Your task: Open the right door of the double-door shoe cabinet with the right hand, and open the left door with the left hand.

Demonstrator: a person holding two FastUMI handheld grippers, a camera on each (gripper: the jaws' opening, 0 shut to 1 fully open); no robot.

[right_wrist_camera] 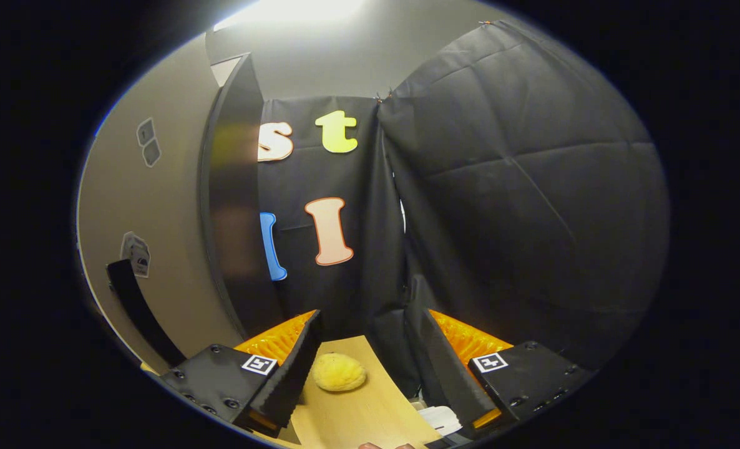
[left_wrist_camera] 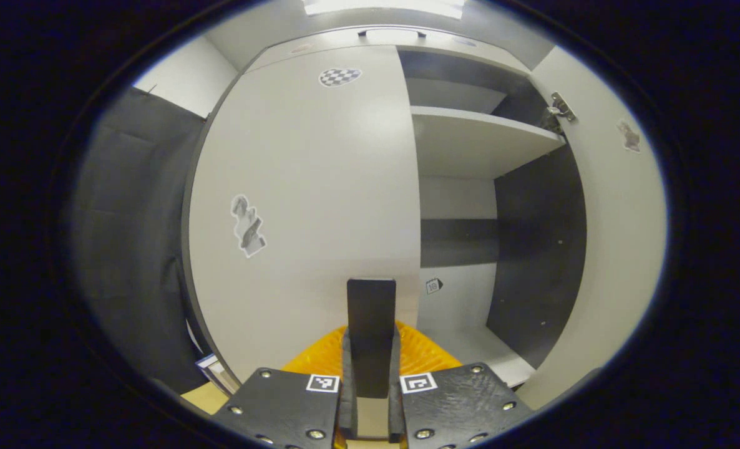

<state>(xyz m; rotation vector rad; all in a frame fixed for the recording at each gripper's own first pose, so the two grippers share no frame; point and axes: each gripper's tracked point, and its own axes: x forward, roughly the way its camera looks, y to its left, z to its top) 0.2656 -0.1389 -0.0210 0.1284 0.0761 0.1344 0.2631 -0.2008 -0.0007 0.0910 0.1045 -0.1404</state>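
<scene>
Now, right gripper [right_wrist_camera: 370,368] gaping beside the swung-open pale right door [left_wrist_camera: 613,249], we clamp our left gripper [left_wrist_camera: 371,349] on the closed pale left door's [left_wrist_camera: 307,206] dark handle [left_wrist_camera: 371,305], ready to pull outward.

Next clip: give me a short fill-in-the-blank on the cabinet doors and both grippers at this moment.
1. In the left gripper view, the left gripper is shut on the dark ___ of the left door.
2. The right door stands ___, baring a white shelf inside the cabinet.
3. In the right gripper view, the right gripper is ___, holding nothing.
4. Between its fingers, a ___ ball-like thing lies on the wooden surface.

Missing words: handle; open; open; yellow
</scene>
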